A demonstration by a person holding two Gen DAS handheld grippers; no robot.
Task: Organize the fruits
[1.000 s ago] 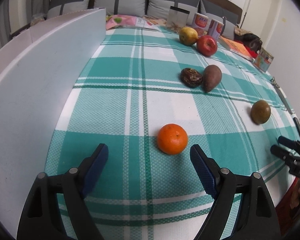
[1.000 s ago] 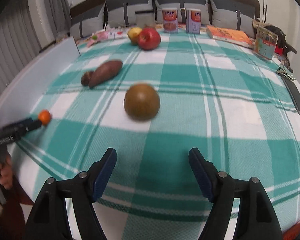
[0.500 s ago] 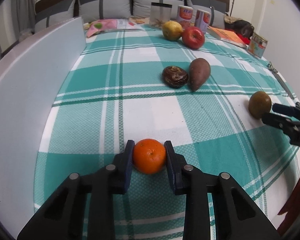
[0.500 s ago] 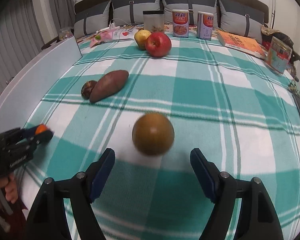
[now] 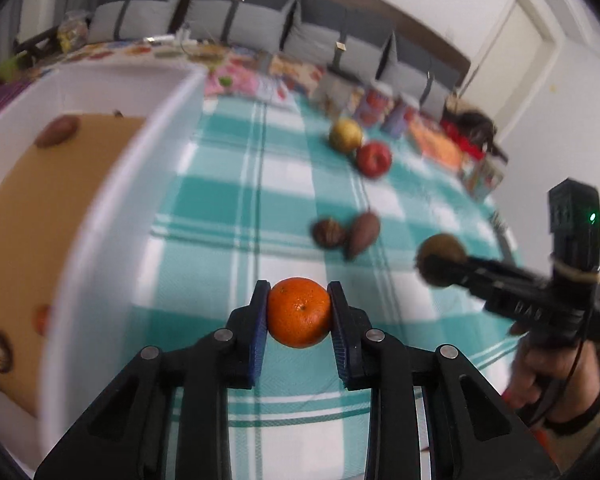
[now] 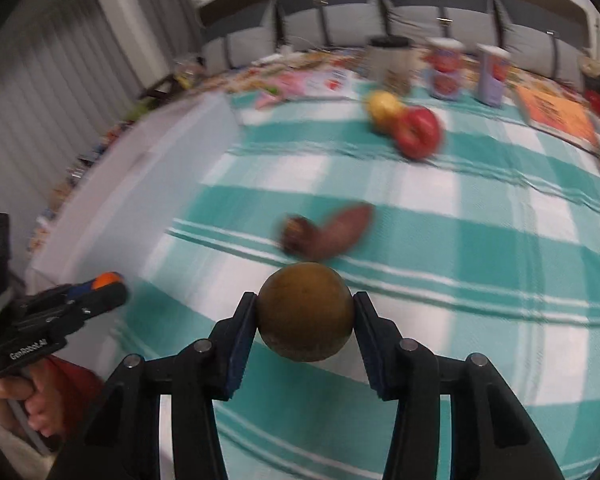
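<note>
A: Left wrist view, starting at the left edge: a white box point(image 5: 112, 216) with a tan floor fills that side, and a few blurred fruits lie inside it. Its wall runs right along the checked cloth point(image 5: 236, 208).

B: And the left gripper point(image 5: 299, 314)?

A: Clamped on the orange point(image 5: 299, 312), low centre of the frame, both pads against its sides. Open cloth lies ahead of it. Further up sit a dark round fruit point(image 5: 327, 233) touching a sweet potato point(image 5: 363, 234), then a pear point(image 5: 345, 135) and an apple point(image 5: 374, 159).

B: What does the right wrist view add?

A: There the box point(image 6: 140, 184) is only an outer wall at the left; its inside is hidden. The right gripper point(image 6: 305, 314) is closing on the brown fruit point(image 6: 305, 312), pads pressing both sides, at centre bottom. Cans point(image 6: 444, 68) stand along the far edge, upper right. The cloth on the right is bare.

B: Does each view catch the other gripper?

A: Yes, each held by a hand point(image 6: 24, 400) at the frame's side.
</note>
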